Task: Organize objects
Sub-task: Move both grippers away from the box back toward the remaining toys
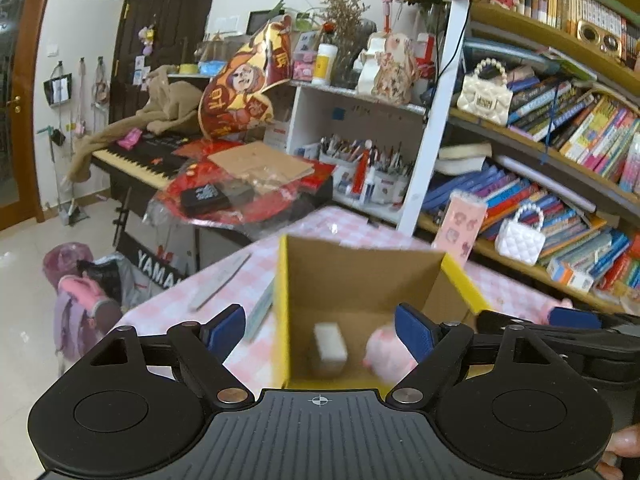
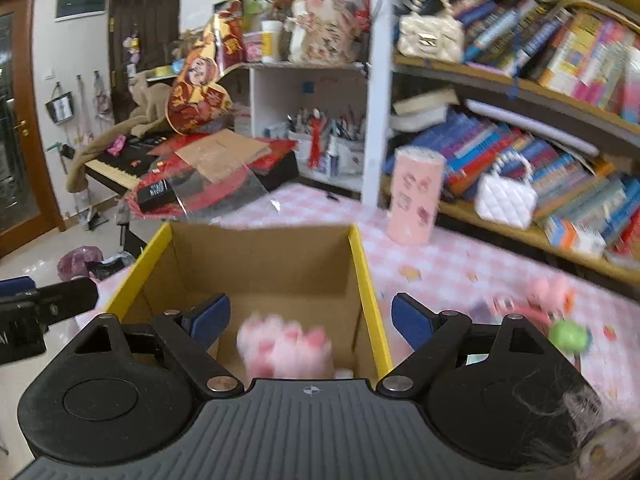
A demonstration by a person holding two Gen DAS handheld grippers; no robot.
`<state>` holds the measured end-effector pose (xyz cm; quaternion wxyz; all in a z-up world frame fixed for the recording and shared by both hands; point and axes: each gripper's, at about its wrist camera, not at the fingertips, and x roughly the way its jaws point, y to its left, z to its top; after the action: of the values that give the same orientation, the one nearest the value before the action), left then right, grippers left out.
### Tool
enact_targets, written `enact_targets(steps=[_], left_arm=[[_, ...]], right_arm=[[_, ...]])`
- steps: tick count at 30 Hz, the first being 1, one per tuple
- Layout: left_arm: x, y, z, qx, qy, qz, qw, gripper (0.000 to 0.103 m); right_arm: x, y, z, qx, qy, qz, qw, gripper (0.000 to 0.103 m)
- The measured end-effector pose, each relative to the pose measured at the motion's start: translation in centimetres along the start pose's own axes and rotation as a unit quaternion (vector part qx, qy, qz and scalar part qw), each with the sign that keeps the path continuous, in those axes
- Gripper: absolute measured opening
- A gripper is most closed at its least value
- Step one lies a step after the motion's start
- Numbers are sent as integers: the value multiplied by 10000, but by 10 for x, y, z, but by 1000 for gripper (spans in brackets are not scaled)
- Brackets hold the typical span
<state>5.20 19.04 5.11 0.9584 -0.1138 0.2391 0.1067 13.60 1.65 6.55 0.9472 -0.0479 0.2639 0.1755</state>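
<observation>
Both grippers are wide open with nothing in them. The left gripper [image 1: 320, 330] and the right gripper [image 2: 310, 322] both sit low in frame over the cardboard box [image 2: 260, 252]. Inside: a pink plush toy [image 2: 286, 348] and a white block [image 1: 330, 346], maybe an eraser, too blurry to tell. The box sits on the pink checked table [image 2: 460, 264].

Even, soft indoor light in both views, with no hard shadows and mild sheen on the floor [image 1: 24, 264]. Motion blur smears the box [image 2: 256, 264] contents and desk [image 2: 460, 264] items. Fisheye distortion bends the shelves [image 1: 560, 40] at the edges.
</observation>
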Motion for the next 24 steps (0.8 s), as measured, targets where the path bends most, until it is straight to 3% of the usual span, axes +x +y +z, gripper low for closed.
enact_targets(steps=[5,10,15,24], left_arm=[[-21,5,-30,384,215,328,9985,85],[-42,9,-55,398,437,321,9977,85],[-53,1,-75,467,615,169,9969,91],[-63,-32,-92,951,722,-390,9921,92]], right_arm=[[-28,8,-42,188,279,-289,9990,87],[-52,13,-81,219,571,-503,9969,87],[-73,13,-112,217,786,-665,9945,87],[-107,-9,-142,570,955,-1020,9885,88]])
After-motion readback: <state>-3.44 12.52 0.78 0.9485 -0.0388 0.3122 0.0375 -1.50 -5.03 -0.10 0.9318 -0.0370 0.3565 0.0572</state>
